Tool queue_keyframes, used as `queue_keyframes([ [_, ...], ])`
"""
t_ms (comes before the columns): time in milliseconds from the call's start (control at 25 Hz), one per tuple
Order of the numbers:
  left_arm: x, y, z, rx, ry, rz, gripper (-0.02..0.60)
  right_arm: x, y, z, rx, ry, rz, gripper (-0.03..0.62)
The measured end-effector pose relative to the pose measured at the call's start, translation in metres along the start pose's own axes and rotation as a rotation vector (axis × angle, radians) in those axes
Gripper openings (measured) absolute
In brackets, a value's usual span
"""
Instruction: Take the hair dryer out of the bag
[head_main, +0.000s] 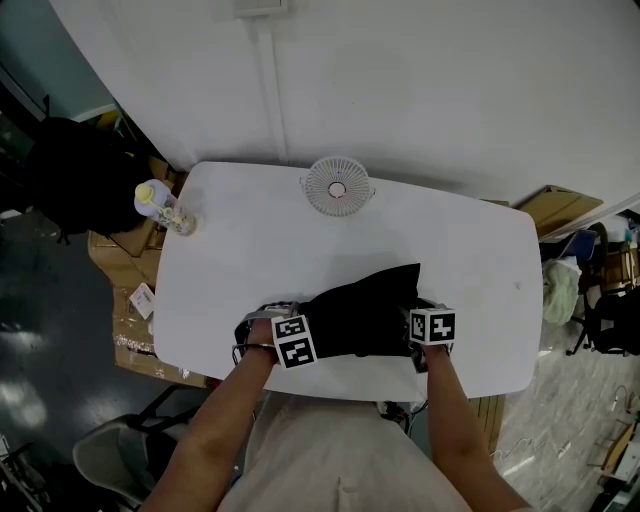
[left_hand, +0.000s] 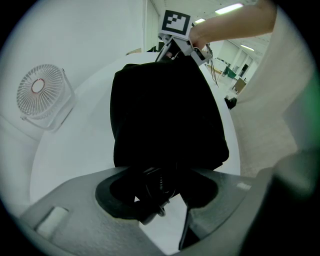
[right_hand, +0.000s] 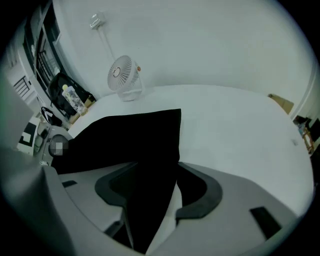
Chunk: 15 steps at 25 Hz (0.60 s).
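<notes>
The black bag (head_main: 365, 305) lies along the table's (head_main: 250, 240) near edge, across from the fan (head_main: 337, 186), with bare top between them. The left tongs (left_hand: 157, 182) clamp its end left of the fan. The right tongs (right_hand: 152, 185) stand apart, loose fabric between them. The hair dryer is hidden.

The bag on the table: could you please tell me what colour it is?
The bag is plain black, best seen in the head view.

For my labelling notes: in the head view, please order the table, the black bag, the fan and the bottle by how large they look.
Largest to smallest:
table
black bag
fan
bottle
The bottle is only a little smaller than the fan.
</notes>
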<state>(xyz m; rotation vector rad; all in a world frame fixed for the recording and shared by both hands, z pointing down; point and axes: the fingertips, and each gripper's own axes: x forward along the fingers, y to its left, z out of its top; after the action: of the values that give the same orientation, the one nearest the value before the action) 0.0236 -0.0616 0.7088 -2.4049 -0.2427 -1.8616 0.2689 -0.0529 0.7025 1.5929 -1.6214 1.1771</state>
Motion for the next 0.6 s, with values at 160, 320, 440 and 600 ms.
queue_keyframes([
  [160,0.000,0.000,0.000,0.000,0.001,0.001,0.222,0.001,0.010,-0.001,-0.038,0.008,0.024,0.115],
  [320,0.000,0.000,0.001,-0.005,0.004,0.002,0.222,0.000,0.024,0.000,-0.087,0.006,0.024,0.043],
  [440,0.000,0.000,0.001,-0.001,0.001,-0.002,0.222,-0.004,0.023,0.000,-0.077,-0.004,0.025,0.041],
  [600,0.000,0.001,0.000,0.009,-0.016,-0.005,0.221,-0.009,0.015,0.003,-0.061,-0.017,0.011,0.040],
])
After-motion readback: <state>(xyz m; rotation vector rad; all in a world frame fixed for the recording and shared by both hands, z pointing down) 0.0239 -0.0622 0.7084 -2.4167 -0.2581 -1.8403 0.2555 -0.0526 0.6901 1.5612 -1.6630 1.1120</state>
